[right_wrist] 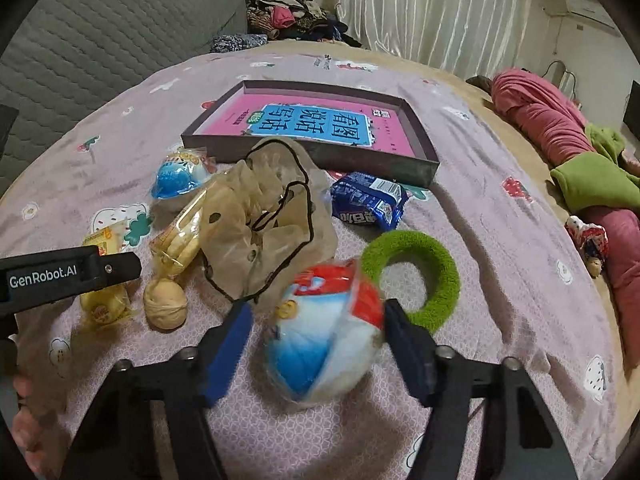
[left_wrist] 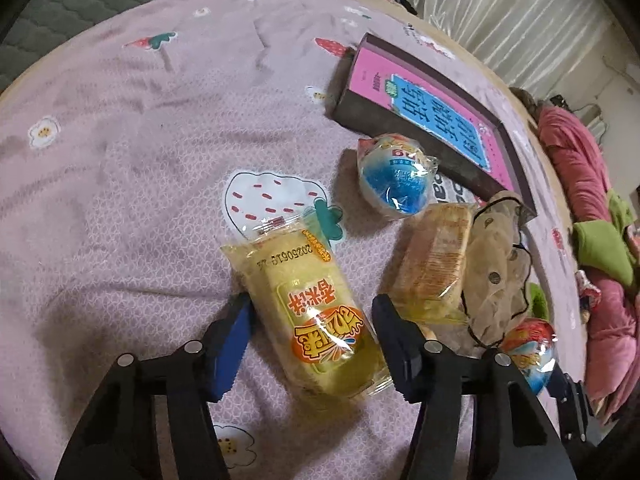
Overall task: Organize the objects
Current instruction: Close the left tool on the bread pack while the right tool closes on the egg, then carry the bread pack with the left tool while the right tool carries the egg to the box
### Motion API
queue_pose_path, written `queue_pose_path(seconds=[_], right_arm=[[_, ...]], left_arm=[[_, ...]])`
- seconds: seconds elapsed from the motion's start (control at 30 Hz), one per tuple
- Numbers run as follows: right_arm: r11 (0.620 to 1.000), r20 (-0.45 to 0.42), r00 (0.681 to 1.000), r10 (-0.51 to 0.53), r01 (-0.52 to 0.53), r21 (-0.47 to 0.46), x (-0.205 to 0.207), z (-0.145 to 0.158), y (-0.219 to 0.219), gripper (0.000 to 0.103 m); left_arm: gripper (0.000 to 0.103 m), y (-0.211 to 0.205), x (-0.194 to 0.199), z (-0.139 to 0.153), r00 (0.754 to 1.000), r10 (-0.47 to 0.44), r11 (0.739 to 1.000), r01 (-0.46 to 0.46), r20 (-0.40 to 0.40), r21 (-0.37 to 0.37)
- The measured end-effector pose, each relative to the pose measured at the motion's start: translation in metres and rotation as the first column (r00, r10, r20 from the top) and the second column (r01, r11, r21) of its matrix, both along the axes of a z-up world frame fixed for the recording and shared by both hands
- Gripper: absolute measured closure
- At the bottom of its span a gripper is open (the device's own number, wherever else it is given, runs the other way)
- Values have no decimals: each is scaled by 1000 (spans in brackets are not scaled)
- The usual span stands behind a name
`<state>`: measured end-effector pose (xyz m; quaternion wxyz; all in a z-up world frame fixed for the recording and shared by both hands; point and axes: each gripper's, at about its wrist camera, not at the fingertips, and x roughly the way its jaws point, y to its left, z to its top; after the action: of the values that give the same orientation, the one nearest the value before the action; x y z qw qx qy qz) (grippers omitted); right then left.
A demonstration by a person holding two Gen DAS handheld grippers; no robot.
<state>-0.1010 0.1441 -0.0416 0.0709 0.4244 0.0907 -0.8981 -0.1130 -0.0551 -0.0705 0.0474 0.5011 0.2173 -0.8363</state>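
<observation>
My left gripper point(left_wrist: 312, 332) straddles a yellow snack packet point(left_wrist: 308, 300) lying on the pink bedsheet, and both pads touch its sides. In the right wrist view my right gripper point(right_wrist: 316, 340) holds a film-wrapped red, white and blue ball toy point(right_wrist: 320, 344) between its pads. The same ball point(left_wrist: 528, 348) shows at the right edge of the left wrist view. A shallow dark box point(right_wrist: 360, 160) with a pink book inside lies farther back on the bed, and its near wall point(left_wrist: 360, 112) also appears in the left wrist view.
Between the grippers lie a second wafer packet point(right_wrist: 180, 240), a beige pouch with black cord point(right_wrist: 264, 216), a walnut point(right_wrist: 166, 308) and a blue-capped ball point(right_wrist: 176, 180). A green ring point(right_wrist: 416, 276) and a blue snack bag point(right_wrist: 368, 200) sit right. A pink blanket point(right_wrist: 540, 116) borders the bed.
</observation>
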Motion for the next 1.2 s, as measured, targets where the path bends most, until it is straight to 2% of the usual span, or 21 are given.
queue_pose_path(seconds=[0.17,0.4,0.8,1.2], right_arm=[[1000,-6,1000,7,-7,0,1,1,-1,48],[998,2,999,42,-42,-39,6,2,1,48],[993,-14,998,63,-64,-97,20,13,11,48],[989,-40,997,58,-63,-135,30,25,22,48]], left_arm=[[54,5,2,1,1000,-25,1000,26,-4,15],[59,4,1,0,998,-64,998,64,-8,0],[61,3,11,5,990,-137,991,137,-26,-7],[61,8,26,22,979,-181,982,175,-89,-68]])
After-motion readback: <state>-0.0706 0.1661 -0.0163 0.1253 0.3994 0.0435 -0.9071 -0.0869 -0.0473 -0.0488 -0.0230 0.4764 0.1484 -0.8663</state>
